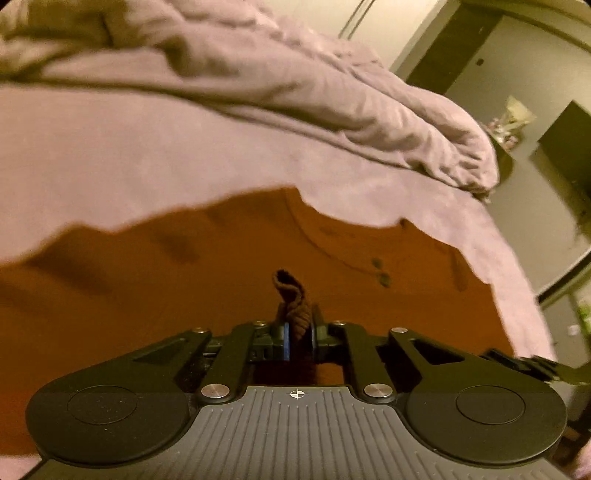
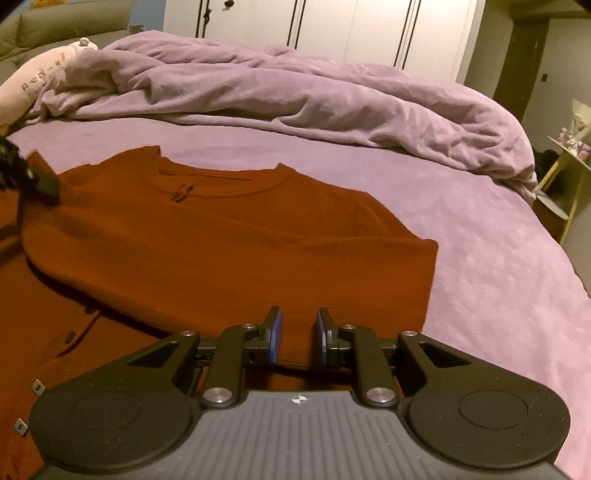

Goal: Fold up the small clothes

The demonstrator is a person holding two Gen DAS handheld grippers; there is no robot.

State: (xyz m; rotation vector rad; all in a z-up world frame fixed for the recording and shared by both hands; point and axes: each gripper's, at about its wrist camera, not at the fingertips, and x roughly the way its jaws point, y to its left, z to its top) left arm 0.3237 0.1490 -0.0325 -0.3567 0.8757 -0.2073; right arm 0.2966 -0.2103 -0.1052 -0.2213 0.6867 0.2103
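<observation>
A rust-orange knit top (image 2: 229, 236) lies spread on the purple bed sheet (image 2: 480, 236), neckline toward the far side, one part folded over the body. It also fills the left wrist view (image 1: 147, 288). My left gripper (image 1: 299, 332) is shut on a bunched edge of the top (image 1: 291, 295) and holds it above the rest of the garment. It shows at the left edge of the right wrist view (image 2: 40, 177). My right gripper (image 2: 299, 332) is open and empty, low over the top's near right part.
A crumpled purple duvet (image 2: 295, 96) lies across the far side of the bed. A pale pillow with print (image 2: 33, 85) is at far left. White wardrobe doors (image 2: 332, 26) stand behind. A small side table (image 2: 569, 162) stands off the bed's right edge.
</observation>
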